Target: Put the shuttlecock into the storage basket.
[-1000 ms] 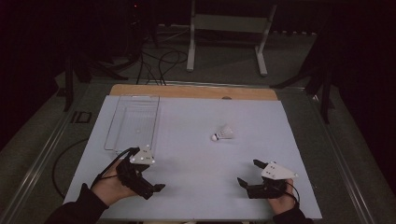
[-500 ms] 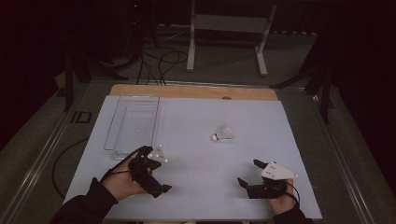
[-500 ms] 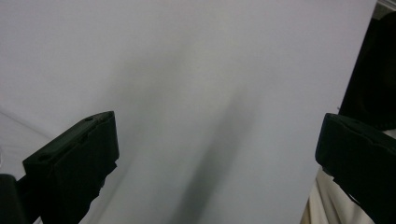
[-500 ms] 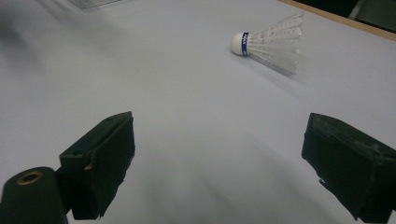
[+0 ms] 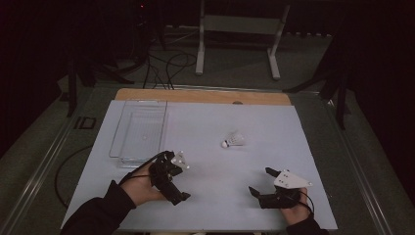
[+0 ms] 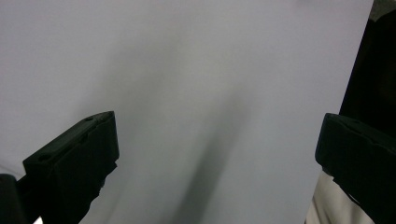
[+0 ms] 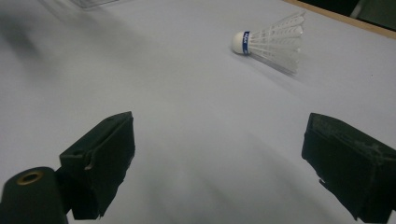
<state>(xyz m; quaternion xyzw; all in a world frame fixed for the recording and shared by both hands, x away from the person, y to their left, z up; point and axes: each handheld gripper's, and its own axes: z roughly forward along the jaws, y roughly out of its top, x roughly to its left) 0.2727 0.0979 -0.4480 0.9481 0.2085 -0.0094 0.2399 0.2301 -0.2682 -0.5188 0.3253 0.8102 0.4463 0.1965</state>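
Note:
A white shuttlecock [image 5: 233,140] with a blue band lies on its side on the white table top [image 5: 205,127], right of centre. My right gripper [image 5: 259,181] rests near the front right, open and holding nothing. In the right gripper view the shuttlecock [image 7: 273,42] lies well ahead, its cork end pointing left, beyond the wide-apart jaws of the right gripper [image 7: 219,140]. My left gripper [image 5: 180,182] sits at the front left, turned sideways in the hand. The left gripper [image 6: 217,140] stands open over bare white surface.
A clear plastic tray [image 5: 139,132] stands at the back left of the table, just behind my left hand; its corner [image 7: 91,3] shows at the top of the right gripper view. A wooden strip [image 5: 203,96] edges the far side. Cables and a metal stand [image 5: 235,44] lie on the floor beyond.
My left gripper has moved right and a little forward and has twisted in the hand. The right gripper and the shuttlecock have not moved.

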